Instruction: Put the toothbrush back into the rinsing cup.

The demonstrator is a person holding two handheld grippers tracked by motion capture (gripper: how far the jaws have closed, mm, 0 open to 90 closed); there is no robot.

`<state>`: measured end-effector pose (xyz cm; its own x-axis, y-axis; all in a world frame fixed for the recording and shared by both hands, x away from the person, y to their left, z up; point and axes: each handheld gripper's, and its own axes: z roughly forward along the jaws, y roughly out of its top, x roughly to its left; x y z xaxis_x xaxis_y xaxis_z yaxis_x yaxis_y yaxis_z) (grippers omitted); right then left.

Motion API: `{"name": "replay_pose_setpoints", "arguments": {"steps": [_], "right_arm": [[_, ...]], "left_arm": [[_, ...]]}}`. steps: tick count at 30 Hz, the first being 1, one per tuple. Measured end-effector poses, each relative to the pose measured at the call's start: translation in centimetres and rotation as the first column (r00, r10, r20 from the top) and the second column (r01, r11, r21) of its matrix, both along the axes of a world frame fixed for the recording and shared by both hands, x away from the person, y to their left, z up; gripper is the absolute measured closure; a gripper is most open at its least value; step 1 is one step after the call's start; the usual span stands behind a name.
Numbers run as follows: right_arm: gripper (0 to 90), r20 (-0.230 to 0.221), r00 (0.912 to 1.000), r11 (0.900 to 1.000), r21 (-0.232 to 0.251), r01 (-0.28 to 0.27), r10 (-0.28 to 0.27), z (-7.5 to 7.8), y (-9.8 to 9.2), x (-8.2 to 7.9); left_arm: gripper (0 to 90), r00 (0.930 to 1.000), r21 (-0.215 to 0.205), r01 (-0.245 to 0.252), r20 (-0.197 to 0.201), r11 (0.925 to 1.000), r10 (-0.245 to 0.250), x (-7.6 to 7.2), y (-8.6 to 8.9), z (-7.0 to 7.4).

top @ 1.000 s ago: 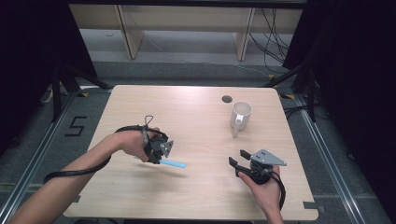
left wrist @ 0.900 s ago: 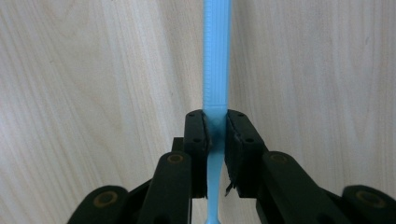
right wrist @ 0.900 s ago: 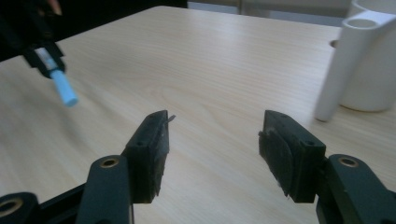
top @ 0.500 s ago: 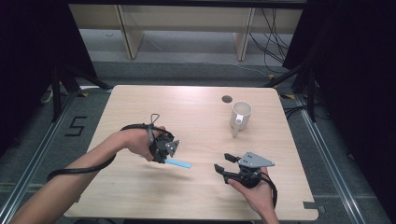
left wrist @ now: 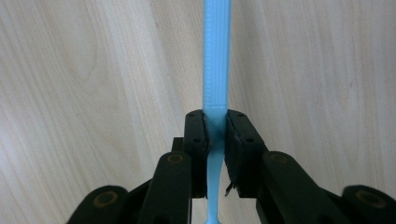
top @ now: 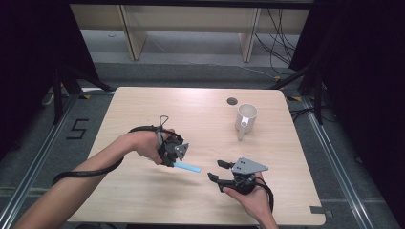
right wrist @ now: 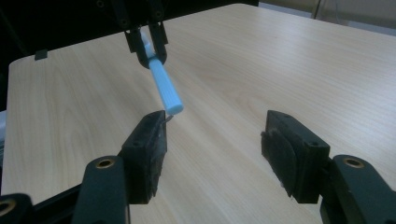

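The left gripper [top: 177, 153] has its jaws squeezed tight on a blue stick [left wrist: 216, 60], holding it near one thin end; the long ribbed part pokes out past the jaws, up in the air above the table [top: 143, 200]; so the picking up looks done. The right gripper [top: 216, 170] has its jaws wide apart with nothing in them; seen from the right gripper view, the far tip of the blue stick [right wrist: 164, 91] hangs just above and beside one of its own jaws, not yet between them and, as far as I can tell, not touching. It looks like the stick is being passed from one gripper to the other; that part is only begun, I think. What is left: the free end has to come in between the open jaws, those jaws have to close on it, and then the left jaws can let go. A white mug [top: 246, 120] stands well away, out beyond the right jaws; maybe the stick goes there later, but I cannot tell.
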<state>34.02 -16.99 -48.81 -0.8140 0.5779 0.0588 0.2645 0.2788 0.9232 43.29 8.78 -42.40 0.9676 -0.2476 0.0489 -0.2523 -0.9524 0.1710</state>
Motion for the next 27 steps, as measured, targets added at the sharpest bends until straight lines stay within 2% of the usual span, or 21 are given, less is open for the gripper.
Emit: {"name": "replay_pose_setpoints", "arguments": {"steps": [1,2,3,4,5,7,8,9,10,11,12,13,16,18,19,22,26,27], "right_arm": [[40.7,0.011,0.9999,1.0,-0.023,0.007,-0.007,0.1,0.0,0.0],[40.7,-0.007,1.0,1.0,-0.021,0.002,-0.002,0.1,0.1,-0.1],[40.7,0.01,0.9999,1.0,-0.02,-0.01,0.01,0.1,0.2,0.0],[40.6,-0.006,0.9999,1.0,-0.024,-0.011,0.011,0.1,0.3,0.0],[40.4,0.008,0.9999,1.0,-0.02,-0.01,0.011,0.1,0.4,0.0],[40.1,-0.003,0.9999,1.0,-0.025,-0.015,0.015,0.1,0.6,0.0],[40.2,0.015,0.9997,1.0,-0.021,-0.021,0.021,0.1,0.8,0.2],[40.0,0.007,0.999,0.999,-0.003,-0.044,0.044,0.0,1.0,0.2],[39.9,0.018,0.9992,0.999,-0.032,-0.037,0.037,0.1,0.9,0.2],[39.7,0.002,0.9993,0.999,-0.025,-0.037,0.037,0.1,1.0,0.2],[39.6,0.016,0.9992,0.999,-0.026,-0.036,0.037,0.1,1.2,0.2],[39.6,-0.006,0.9993,0.999,-0.021,-0.036,0.036,0.1,1.3,0.1],[40.4,0.012,0.9987,0.998,-0.031,-0.049,0.049,0.2,1.5,0.1],[40.7,0.006,0.9982,0.998,-0.034,-0.059,0.059,0.3,1.6,0.1],[41.2,0.02,0.9977,0.997,-0.04,-0.065,0.065,0.3,1.8,0.1],[41.7,0.003,0.9965,0.996,-0.043,-0.083,0.084,0.3,2.2,0.1],[42.5,0.011,0.9957,0.995,-0.048,-0.091,0.092,0.3,2.8,0.2],[42.9,0.033,0.9944,0.994,-0.05,-0.098,0.1,0.3,2.9,0.4]], "left_arm": [[78.5,1.0,0.0,0.002,-0.002,1.0,-0.002,0.0,0.0,0.0],[78.5,1.0,-0.003,0.0,-0.004,1.0,0.0,-0.1,-0.1,0.0],[78.5,1.0,-0.002,0.002,-0.005,1.0,-0.002,-0.1,-0.2,0.0],[78.5,1.0,0.002,0.005,-0.003,1.0,-0.005,0.0,-0.3,0.0],[78.5,1.0,0.0,0.004,-0.001,1.0,-0.004,0.0,-0.3,0.0],[78.4,1.0,0.0,0.004,0.003,1.0,-0.004,0.0,-0.4,0.0],[78.5,1.0,-0.004,0.006,0.002,1.0,-0.006,-0.1,-0.6,0.2],[78.5,1.0,-0.002,0.009,0.001,1.0,-0.009,-0.1,-0.7,0.2],[78.5,0.9999,0.0,0.011,0.001,0.9999,-0.011,-0.1,-0.8,0.3],[78.5,1.0,-0.003,0.008,0.002,1.0,-0.008,-0.1,-0.9,0.4],[78.5,0.9999,-0.005,0.012,0.005,0.9999,-0.012,-0.1,-1.0,0.4],[78.5,0.9999,-0.003,0.015,0.005,0.9999,-0.015,-0.1,-1.1,0.5],[78.4,0.9998,-0.007,0.02,0.005,0.9998,-0.02,-0.3,-1.4,0.6],[78.4,0.9995,-0.008,0.028,0.012,0.9996,-0.028,-0.3,-1.5,0.6],[78.4,0.9994,-0.002,0.032,0.01,0.9995,-0.032,-0.4,-1.6,0.7],[78.5,0.9991,-0.006,0.04,0.014,0.9992,-0.04,-0.4,-1.8,0.8],[78.5,0.9986,-0.008,0.049,0.018,0.9988,-0.049,-0.4,-2.1,0.9],[78.5,0.9988,-0.011,0.046,0.016,0.9989,-0.046,-0.5,-2.2,0.8]]}}
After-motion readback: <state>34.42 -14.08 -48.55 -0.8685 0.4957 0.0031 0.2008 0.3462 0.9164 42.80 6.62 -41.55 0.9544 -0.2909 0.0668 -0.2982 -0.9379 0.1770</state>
